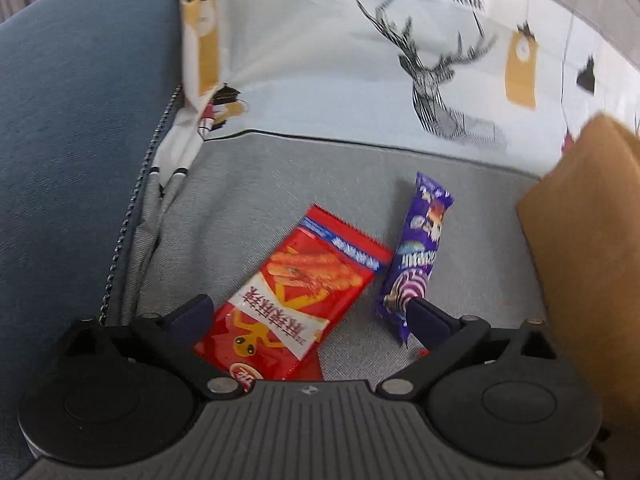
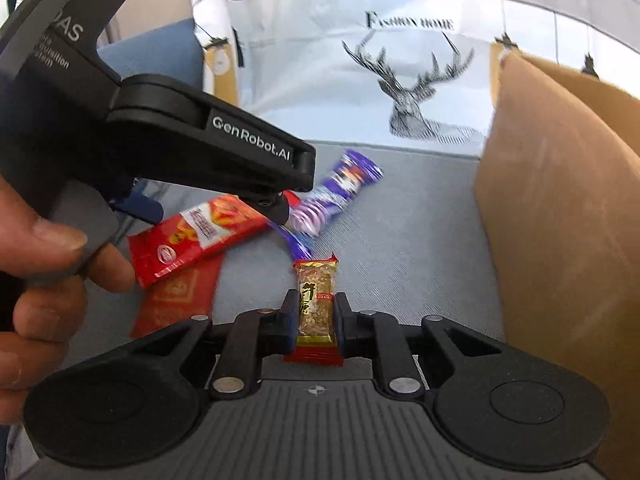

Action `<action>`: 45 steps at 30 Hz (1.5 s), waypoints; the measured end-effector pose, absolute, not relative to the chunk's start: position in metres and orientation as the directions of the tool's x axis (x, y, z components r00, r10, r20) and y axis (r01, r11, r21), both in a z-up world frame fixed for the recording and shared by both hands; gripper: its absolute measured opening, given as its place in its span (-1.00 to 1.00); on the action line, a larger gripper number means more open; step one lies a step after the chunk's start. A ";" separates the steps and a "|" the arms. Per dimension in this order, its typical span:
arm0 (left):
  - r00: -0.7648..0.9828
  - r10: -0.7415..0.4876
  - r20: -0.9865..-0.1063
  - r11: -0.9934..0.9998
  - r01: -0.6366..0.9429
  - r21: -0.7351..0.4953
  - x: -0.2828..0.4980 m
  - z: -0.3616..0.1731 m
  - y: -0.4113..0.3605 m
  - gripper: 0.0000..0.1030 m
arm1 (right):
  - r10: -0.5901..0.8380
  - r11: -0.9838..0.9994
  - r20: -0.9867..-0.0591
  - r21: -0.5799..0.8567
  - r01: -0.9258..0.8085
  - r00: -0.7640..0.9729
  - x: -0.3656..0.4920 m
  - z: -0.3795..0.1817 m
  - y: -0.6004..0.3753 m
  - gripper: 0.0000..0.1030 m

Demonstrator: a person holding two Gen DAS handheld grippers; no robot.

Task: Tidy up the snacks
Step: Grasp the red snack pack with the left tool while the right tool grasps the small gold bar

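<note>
The snacks lie on the grey woven floor of a large fabric storage bin (image 1: 256, 184), whose white printed wall with a stag's head rises behind, and a tan cardboard panel (image 2: 560, 208) stands along its right side. The red foil snack packet with white label (image 1: 296, 300) lies flat between the widely spread fingers of the left claw (image 1: 308, 312), which grips nothing; the purple candy wrapper (image 1: 416, 256) lies just beside it, under the right-hand fingertip. The right claw (image 2: 316, 312) is nearly closed on a small gold-wrapped peanut bar with red ends (image 2: 316, 304), held lengthwise above the bin floor. Judging by this, the bar should be lowered onto the bare grey patch near the cardboard, clear of the other claw, and let go only when low, so it lands flat rather than tumbling onto the packets. A second flat red packet (image 2: 176, 304) is half covered by the first, its print unreadable. The left claw's body blocks part of the purple wrapper in the right view, and a hand (image 2: 44, 276) fills that edge; motion blur smears the lettering.
</note>
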State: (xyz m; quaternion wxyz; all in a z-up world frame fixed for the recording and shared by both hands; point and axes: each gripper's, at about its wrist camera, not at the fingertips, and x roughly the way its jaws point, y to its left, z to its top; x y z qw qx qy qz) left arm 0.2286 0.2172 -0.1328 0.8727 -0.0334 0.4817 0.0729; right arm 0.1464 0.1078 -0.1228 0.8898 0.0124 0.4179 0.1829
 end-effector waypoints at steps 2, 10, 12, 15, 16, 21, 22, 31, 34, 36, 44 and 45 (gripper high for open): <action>0.514 0.117 -0.850 0.988 -0.143 0.050 0.230 -0.137 0.212 0.98 | 0.339 0.931 -0.745 0.180 -0.317 0.575 0.147 -0.124 0.104 -0.65; 0.529 0.178 -0.830 0.981 -0.164 0.106 0.220 -0.132 0.213 -0.16 | 0.384 0.910 -0.747 0.208 -0.358 0.543 0.139 -0.119 0.099 -0.64; 0.543 0.168 -0.823 0.981 -0.178 0.083 0.214 -0.126 0.214 -0.43 | 0.396 0.903 -0.746 0.213 -0.372 0.535 0.133 -0.115 0.096 -0.64; 0.551 0.161 -0.819 0.976 -0.210 0.051 0.203 -0.117 0.215 -0.67 | 0.417 0.891 -0.744 0.221 -0.397 0.522 0.119 -0.106 0.089 -0.64; 0.557 0.146 -0.817 0.975 -0.219 0.025 0.199 -0.114 0.216 -0.74 | 0.423 0.886 -0.744 0.223 -0.406 0.516 0.113 -0.103 0.087 -0.64; 0.571 0.083 -0.817 0.957 -0.274 -0.095 0.168 -0.103 0.221 -0.83 | 0.449 0.864 -0.748 0.223 -0.451 0.490 0.083 -0.089 0.072 -0.65; 0.573 0.071 -0.817 0.955 -0.277 -0.111 0.160 -0.101 0.220 -0.84 | 0.454 0.860 -0.748 0.225 -0.458 0.484 0.078 -0.087 0.068 -0.65; 0.539 -0.055 -0.840 0.905 -0.330 -0.271 0.078 -0.092 0.218 -0.85 | 0.502 0.805 -0.747 0.220 -0.551 0.436 0.037 -0.077 0.053 -0.65; 0.508 -0.114 -0.854 0.883 -0.342 -0.321 0.065 -0.100 0.220 -0.83 | 0.510 0.793 -0.753 0.224 -0.566 0.416 0.034 -0.080 0.050 -0.65; 0.490 -0.141 -0.860 0.875 -0.344 -0.339 0.063 -0.105 0.220 -0.74 | 0.506 0.795 -0.759 0.227 -0.563 0.409 0.036 -0.082 0.048 -0.64; 0.482 -0.132 -0.866 0.823 -0.433 -0.367 0.062 -0.113 0.235 -0.16 | 0.515 0.791 -0.773 0.264 -0.551 0.370 0.042 -0.093 0.053 -0.62; 0.485 -0.128 -0.865 0.819 -0.440 -0.368 0.062 -0.112 0.237 -0.12 | 0.514 0.792 -0.775 0.265 -0.549 0.368 0.041 -0.094 0.053 -0.61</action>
